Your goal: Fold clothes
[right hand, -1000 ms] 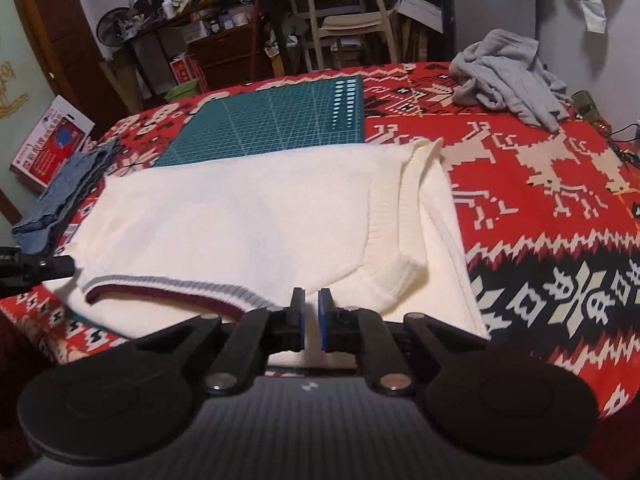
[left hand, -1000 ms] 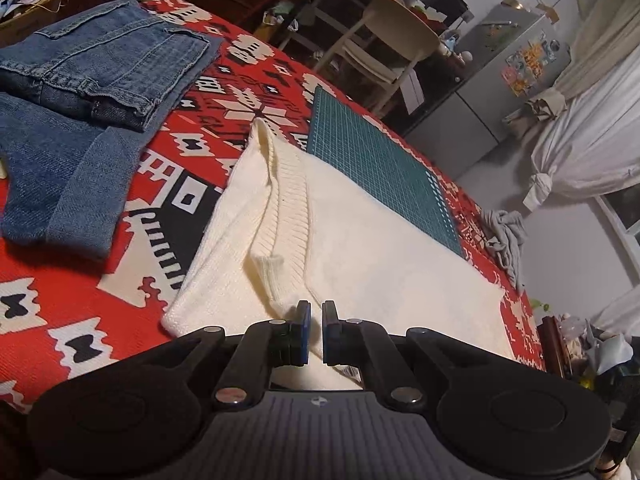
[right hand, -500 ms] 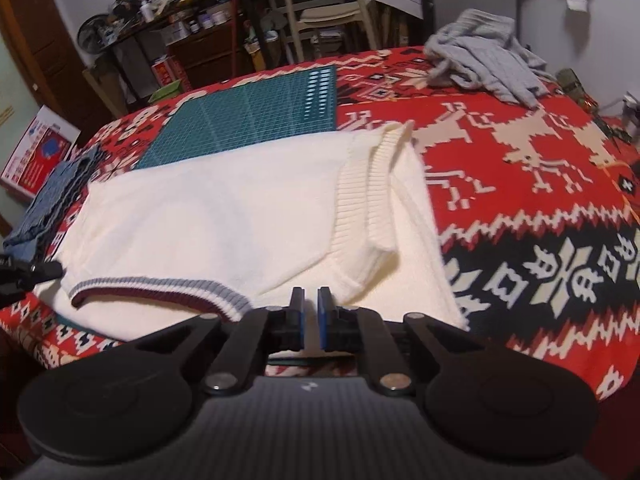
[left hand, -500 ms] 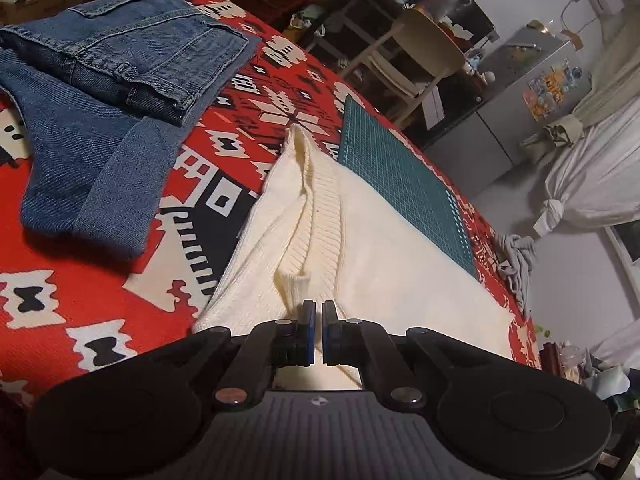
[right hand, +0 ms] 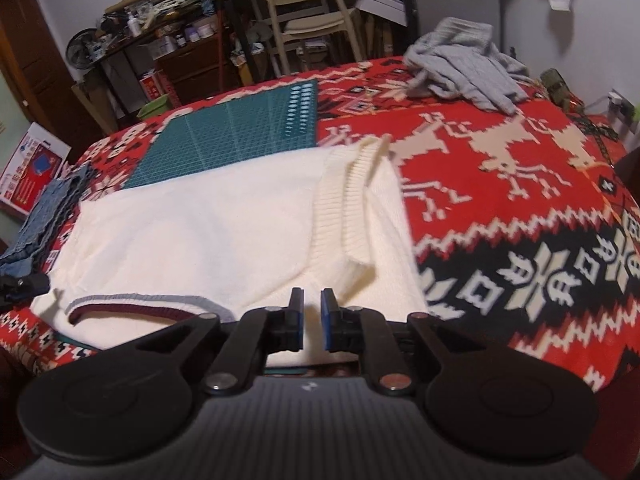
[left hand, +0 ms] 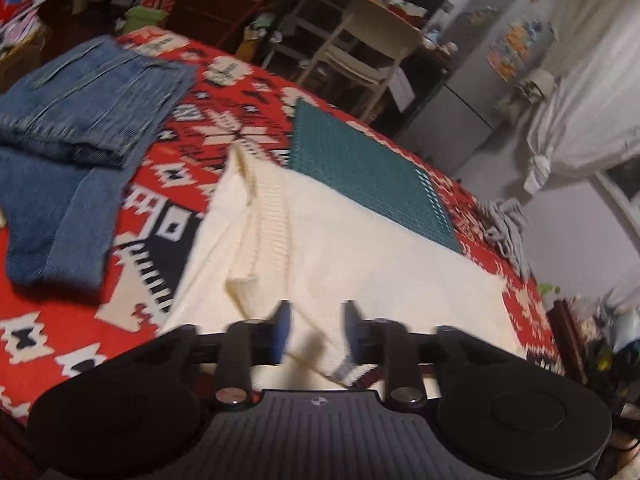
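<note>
Left wrist view: we saw the left gripper [left hand: 315,316] jaws opening, the sweater [left hand: 360,256] hem slack between them, unpinched.
Right gripper [right hand: 311,312]: jaws opening, sweater [right hand: 200,232] just ahead.
Handling: we judged it soft, floppy; best pinched at edges.

The sweater [right hand: 208,236] is cream-white with ribbed cuffs, and its hem carries a maroon stripe edged in pale grey-blue. It lies on a red cloth [right hand: 500,208] patterned in cream and black with reindeer, snowflakes and zigzag bands, beside a teal cutting mat [right hand: 240,136] ruled with a fine pale grid and rows of light dots. The folded jeans [left hand: 88,120] are mid-blue denim, the crumpled garment [right hand: 464,68] at the far corner is light grey, the chair [right hand: 304,12] is pale beige, and each black tool [right hand: 311,314] has blue pads.
</note>
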`<state>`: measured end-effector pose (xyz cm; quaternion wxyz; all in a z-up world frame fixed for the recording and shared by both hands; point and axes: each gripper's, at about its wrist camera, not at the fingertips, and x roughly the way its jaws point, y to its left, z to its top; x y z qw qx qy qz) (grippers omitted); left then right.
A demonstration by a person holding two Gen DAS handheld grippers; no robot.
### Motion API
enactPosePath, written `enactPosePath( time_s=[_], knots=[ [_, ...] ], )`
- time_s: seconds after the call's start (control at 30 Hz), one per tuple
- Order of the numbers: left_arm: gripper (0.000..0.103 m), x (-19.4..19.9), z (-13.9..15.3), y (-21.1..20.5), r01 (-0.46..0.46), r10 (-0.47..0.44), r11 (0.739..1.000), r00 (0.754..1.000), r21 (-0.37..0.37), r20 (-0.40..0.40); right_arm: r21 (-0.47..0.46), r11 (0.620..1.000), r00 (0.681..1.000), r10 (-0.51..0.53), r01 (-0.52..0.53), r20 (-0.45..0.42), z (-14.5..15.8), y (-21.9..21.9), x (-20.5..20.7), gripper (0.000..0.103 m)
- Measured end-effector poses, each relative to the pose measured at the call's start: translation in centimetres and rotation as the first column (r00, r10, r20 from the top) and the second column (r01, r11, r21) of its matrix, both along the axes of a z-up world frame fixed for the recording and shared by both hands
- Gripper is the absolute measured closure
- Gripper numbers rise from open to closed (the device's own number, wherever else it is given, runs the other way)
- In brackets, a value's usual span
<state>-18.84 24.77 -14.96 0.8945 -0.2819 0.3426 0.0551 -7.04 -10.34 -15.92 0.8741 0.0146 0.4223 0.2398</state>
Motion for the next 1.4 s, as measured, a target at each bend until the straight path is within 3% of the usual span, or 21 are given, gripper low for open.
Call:
enactPosePath(
  time_s=[0.07, 0.13, 0.2, 0.3, 0.47, 0.7, 0.83, 0.93, 1.03, 1.2, 1.27, 1.33, 1.4],
  knots=[
    [0.062, 0.5, 0.3, -0.9, 0.033, -0.033, 0.999, 0.999, 0.041, -0.004, -0.013, 1.000, 1.000, 0.015, -0.015, 0.020, 0.4, 0.9, -0.4, 0.069],
    [0.048, 0.9, 0.6, -1.8, 0.052, -0.051, 0.996, 0.999, 0.078, -0.012, -0.030, 0.999, 0.999, 0.025, -0.024, 0.041, 0.7, 1.8, -0.7, 0.058],
    [0.041, 1.3, 0.9, -2.5, 0.064, -0.062, 0.991, 0.998, 0.116, -0.017, -0.041, 0.999, 0.998, 0.035, -0.033, 0.053, 1.0, 2.4, -0.9, 0.039],
    [0.033, 1.6, 1.3, -3.7, 0.072, -0.069, 0.978, 0.997, 0.193, -0.024, -0.057, 0.998, 0.996, 0.039, -0.035, 0.084, 1.5, 3.1, -1.2, 0.018],
    [0.028, 2.1, 1.4, -5.0, 0.086, -0.076, 0.952, 0.996, 0.295, -0.043, -0.099, 0.994, 0.991, 0.055, -0.043, 0.119, 2.1, 3.9, -1.3, 0.001],
    [0.025, 2.8, 1.2, -5.9, 0.061, -0.024, 0.901, 0.995, 0.429, -0.092, -0.171, 0.985, 0.991, 0.029, -0.006, 0.132, 2.5, 5.2, -1.3, 0.001],
    [0.018, 2.9, 1.1, -5.8, 0.044, 0.004, 0.883, 0.995, 0.467, -0.101, -0.261, 0.965, 0.980, 0.023, 0.030, 0.197, 2.8, 6.1, -1.7, 0.001],
    [0.014, 2.6, 1.3, -5.8, 0.041, -0.001, 0.878, 0.996, 0.477, -0.086, -0.281, 0.960, 0.970, 0.078, -0.010, 0.230, 3.3, 6.7, -2.4, 0.001],
    [0.010, 2.2, 1.5, -5.5, 0.030, -0.004, 0.878, 0.998, 0.478, -0.055, -0.271, 0.961, 0.963, 0.121, -0.054, 0.239, 3.7, 7.2, -3.0, 0.001],
    [0.013, 2.2, 1.1, -4.5, -0.023, 0.026, 0.914, 1.000, 0.406, -0.002, -0.277, 0.958, 0.975, 0.125, -0.071, 0.183, 3.4, 7.9, -2.6, 0.001],
    [0.020, 2.9, 0.6, -4.0, -0.011, 0.029, 0.925, 0.999, 0.379, -0.041, -0.294, 0.954, 0.976, 0.120, -0.063, 0.181, 2.9, 8.0, -2.3, 0.001],
    [0.035, 3.0, 0.3, -3.0, -0.023, 0.047, 0.937, 0.997, 0.349, -0.061, -0.315, 0.948, 0.974, 0.114, -0.047, 0.198, 2.4, 8.2, -2.3, 0.001],
    [0.037, 2.8, 0.2, -1.7, -0.067, 0.088, 0.945, 0.995, 0.319, -0.052, -0.328, 0.943, 0.970, 0.125, -0.051, 0.208, 2.1, 8.2, -2.4, 0.001]
  ],
)
